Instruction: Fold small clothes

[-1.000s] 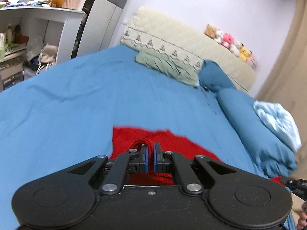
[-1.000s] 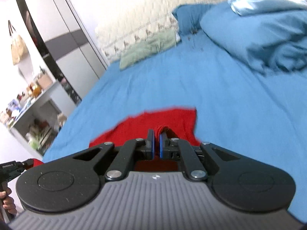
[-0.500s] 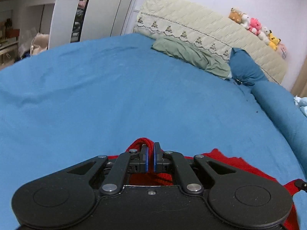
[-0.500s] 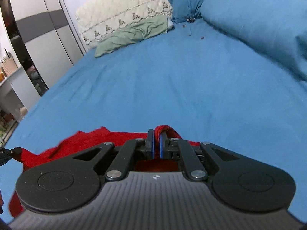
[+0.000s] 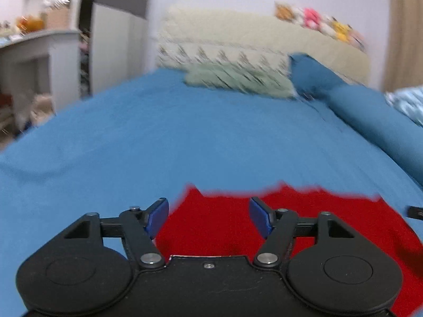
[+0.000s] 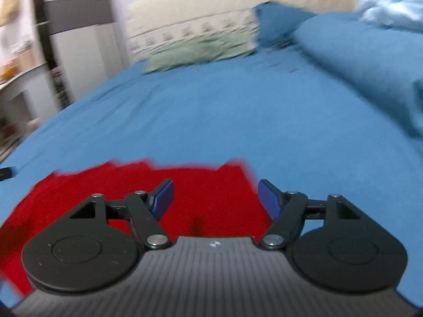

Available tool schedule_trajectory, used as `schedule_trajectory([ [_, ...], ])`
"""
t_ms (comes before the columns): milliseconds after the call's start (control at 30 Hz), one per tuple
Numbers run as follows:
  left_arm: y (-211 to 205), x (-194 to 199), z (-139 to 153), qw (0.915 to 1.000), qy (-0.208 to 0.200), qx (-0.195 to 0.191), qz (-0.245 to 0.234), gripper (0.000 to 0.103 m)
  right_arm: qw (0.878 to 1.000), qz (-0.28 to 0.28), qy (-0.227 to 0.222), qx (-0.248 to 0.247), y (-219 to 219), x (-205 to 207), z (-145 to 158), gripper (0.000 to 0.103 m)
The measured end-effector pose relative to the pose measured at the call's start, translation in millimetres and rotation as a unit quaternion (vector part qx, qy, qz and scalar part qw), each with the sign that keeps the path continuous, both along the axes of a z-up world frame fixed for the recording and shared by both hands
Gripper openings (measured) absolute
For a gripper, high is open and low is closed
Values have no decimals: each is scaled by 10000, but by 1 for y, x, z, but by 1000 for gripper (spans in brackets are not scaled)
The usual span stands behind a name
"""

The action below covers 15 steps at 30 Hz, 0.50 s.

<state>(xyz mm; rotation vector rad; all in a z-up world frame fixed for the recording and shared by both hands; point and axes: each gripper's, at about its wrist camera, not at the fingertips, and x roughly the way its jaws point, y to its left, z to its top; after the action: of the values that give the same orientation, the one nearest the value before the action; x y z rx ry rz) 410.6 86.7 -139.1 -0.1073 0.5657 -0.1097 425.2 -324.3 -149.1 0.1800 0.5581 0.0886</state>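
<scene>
A red knitted garment [image 5: 304,227] lies flat on the blue bed sheet [image 5: 185,137]. In the left wrist view my left gripper [image 5: 208,219] is open and empty over the garment's left part. In the right wrist view the same red garment [image 6: 111,190] lies under my right gripper [image 6: 215,200], which is open and empty over its right edge. A tip of the other gripper [image 6: 6,173] shows at the left rim. Both views are blurred by motion.
A green pillow [image 5: 238,82] and a beige headboard [image 5: 264,42] stand at the far end of the bed. A blue pillow and duvet [image 6: 357,52] lie to the right. White shelves [image 5: 34,60] and a wardrobe [image 6: 76,39] stand left of the bed.
Both grippers were shut on folds of the red garment; both have now opened and let it go. The garment now lies flat on the sheet under them.
</scene>
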Motion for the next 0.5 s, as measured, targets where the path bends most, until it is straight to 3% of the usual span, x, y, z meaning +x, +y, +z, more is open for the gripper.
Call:
schedule_trajectory([
  [67,-2,-5,-16,9993,332,-87,-162,72,9989,387,233,82,11,-7,-12,86],
  [167,-2,-6,-41,9972,732,77,-101,71,9980,347,520,-123,16,-4,-37,86],
  [300,0,-9,-50,9975,687,60,-160,72,9990,-6,439,8,0,-5,-54,85],
  [467,-5,-8,-46,9973,721,94,-125,76,9988,-154,458,-127,2,-3,-47,85],
  [500,-6,-9,-44,9973,714,134,-98,80,9987,-223,448,-97,1,-11,-42,86],
])
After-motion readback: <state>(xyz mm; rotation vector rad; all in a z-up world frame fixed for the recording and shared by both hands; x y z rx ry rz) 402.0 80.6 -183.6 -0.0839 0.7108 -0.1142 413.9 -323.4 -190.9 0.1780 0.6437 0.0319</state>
